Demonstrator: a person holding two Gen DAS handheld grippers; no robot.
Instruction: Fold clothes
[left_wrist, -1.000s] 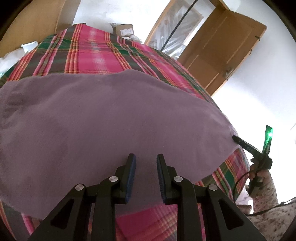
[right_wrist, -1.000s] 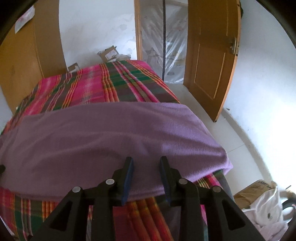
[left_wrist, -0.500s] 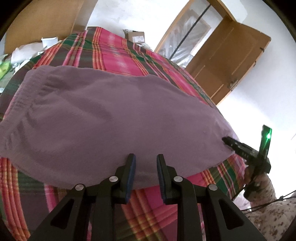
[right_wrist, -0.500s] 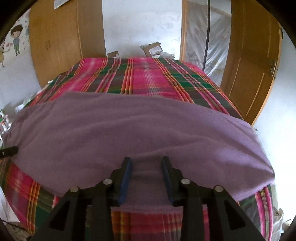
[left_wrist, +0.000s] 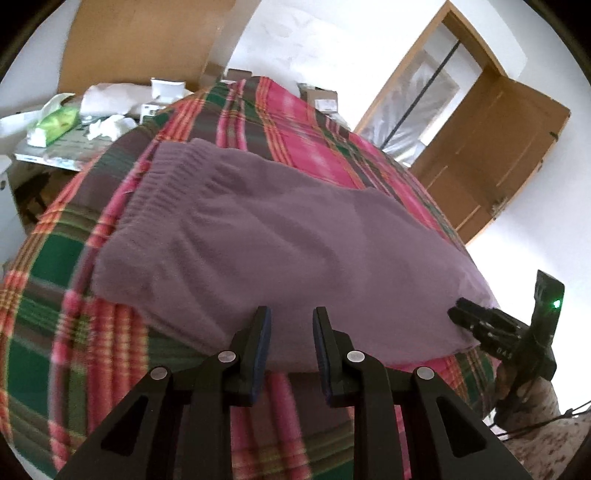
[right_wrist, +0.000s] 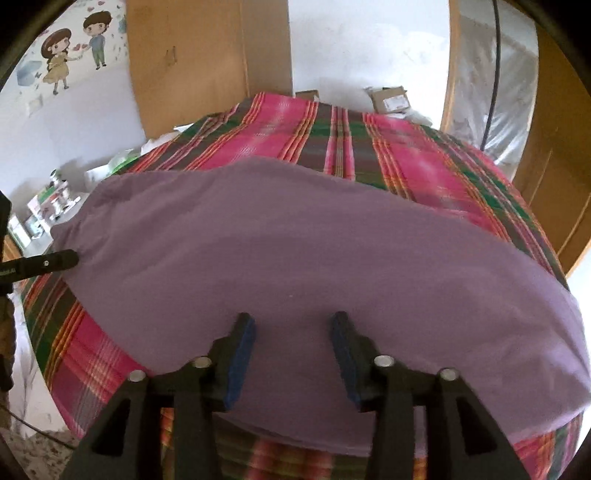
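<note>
A purple fleece garment (left_wrist: 280, 236) lies spread flat across the bed, on top of the pink, green and brown plaid blanket (left_wrist: 55, 317). Its gathered elastic waistband (left_wrist: 162, 184) sits at the garment's left end, nearest the cluttered side table (left_wrist: 62, 140) with the green tissue pack (left_wrist: 55, 123).

The left gripper (left_wrist: 290, 343) hovers at the garment's near edge, toward that left end, its two blue-padded fingers (left_wrist: 260, 350) parted by a modest gap with only fabric showing beneath them; it grasps nothing. To the right of it, the right gripper (right_wrist: 291, 350) hangs over the garment's near edge as well, its fingers spread wider, also empty, with the purple cloth lying flat under the gap. From the left camera that right gripper appears as a dark tool with a green light, its tip at the garment's right corner, though whether it touches I cannot tell.

Beyond the garment's right end stands an open wooden door (left_wrist: 491, 162).
</note>
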